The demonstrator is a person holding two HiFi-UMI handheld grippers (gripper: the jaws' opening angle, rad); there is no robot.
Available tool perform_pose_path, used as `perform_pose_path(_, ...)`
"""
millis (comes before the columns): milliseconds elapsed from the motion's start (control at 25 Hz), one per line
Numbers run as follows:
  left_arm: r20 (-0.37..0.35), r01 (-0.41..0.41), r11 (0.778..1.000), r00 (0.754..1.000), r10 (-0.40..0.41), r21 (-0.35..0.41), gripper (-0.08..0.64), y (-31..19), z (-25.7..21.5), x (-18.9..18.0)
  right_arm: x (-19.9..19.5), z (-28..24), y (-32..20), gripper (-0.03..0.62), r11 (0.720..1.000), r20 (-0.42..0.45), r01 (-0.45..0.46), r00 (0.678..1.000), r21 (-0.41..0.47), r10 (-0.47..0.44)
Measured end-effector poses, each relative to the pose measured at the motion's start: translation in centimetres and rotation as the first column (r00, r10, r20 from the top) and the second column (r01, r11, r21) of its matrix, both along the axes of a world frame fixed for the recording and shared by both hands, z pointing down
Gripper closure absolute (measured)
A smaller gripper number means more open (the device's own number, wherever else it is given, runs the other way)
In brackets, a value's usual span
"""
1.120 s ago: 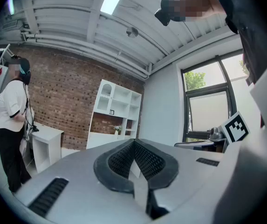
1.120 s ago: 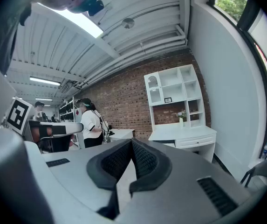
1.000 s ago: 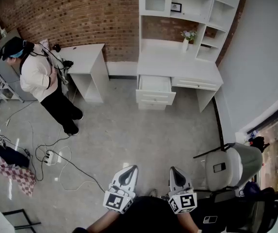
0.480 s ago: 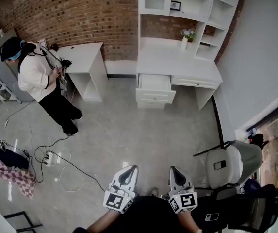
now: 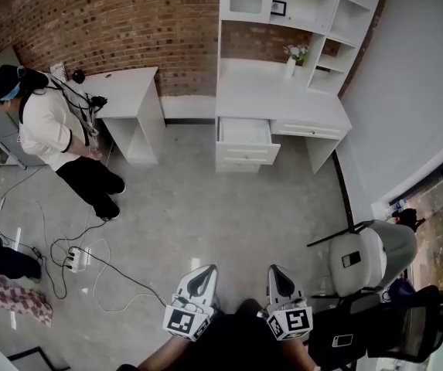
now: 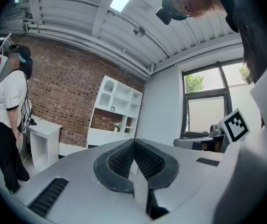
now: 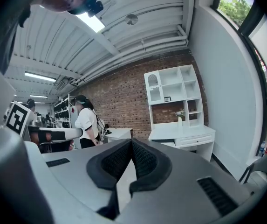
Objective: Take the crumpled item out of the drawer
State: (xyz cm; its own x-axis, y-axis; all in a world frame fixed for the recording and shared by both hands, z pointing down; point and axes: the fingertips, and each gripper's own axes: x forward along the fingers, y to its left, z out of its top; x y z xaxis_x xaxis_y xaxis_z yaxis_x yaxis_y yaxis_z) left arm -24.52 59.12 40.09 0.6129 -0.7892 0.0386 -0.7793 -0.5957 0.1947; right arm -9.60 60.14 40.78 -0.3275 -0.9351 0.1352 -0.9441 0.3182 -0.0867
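Note:
A white desk [image 5: 283, 99] with a shelf unit stands against the brick wall across the room; its left drawer [image 5: 244, 134] is pulled open. What lies inside the drawer cannot be made out from here. My left gripper [image 5: 203, 270] and right gripper [image 5: 274, 270] are held side by side low at the bottom of the head view, far from the desk. Both are shut with nothing between the pads. The left gripper [image 6: 133, 143] points toward the desk [image 6: 110, 136]. The right gripper [image 7: 130, 143] also shows the desk [image 7: 184, 134] in the distance.
A person [image 5: 51, 134] in a white top stands at a small white table [image 5: 128, 99] at the left. Cables and a power strip [image 5: 74, 257] lie on the grey floor. An office chair [image 5: 372, 257] stands at the right beside the window.
The person at the left has shifted further left and turned away from the small table. My view has drifted slightly; both grippers stay in the same place, shut.

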Motion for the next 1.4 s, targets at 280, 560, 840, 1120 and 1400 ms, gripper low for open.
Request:
perform_pose_path(280,-0.009,-0.036,0.998,0.999,0.035,-0.047,0.543,-2.7,2.5,-0.1,-0.6,0.9,-3.0,0.578,1.0,-0.001,-0.017,1.0,-0.015,0.017)
perform_pose_path(560,0.027,-0.017,0.997,0.999,0.019,-0.077,0.542,-10.6,4.2,2.4,1.6,2.7,-11.5,0.578,1.0,0.026,0.009,1.0,-0.027,-0.008)
perform_pose_path(840,0.054,0.047,0.995,0.998,-0.042,-0.088,0.542,-22.3,3.6,8.0,7.2,2.1,-24.2,0.578,0.997,0.041,0.082,0.996,0.0,-0.081)
perform_pose_path(1120,0.074,0.105,0.993,0.992,-0.1,-0.059,0.542,-31.7,1.6,12.1,12.2,1.5,-35.2,0.578,0.992,0.029,0.125,0.992,-0.004,-0.125)
perform_pose_path(1400,0.1,0.101,0.989,0.991,-0.09,-0.109,0.542,-40.1,3.7,13.9,13.4,3.4,-43.3,0.578,0.989,0.047,0.137,0.99,-0.055,-0.134)
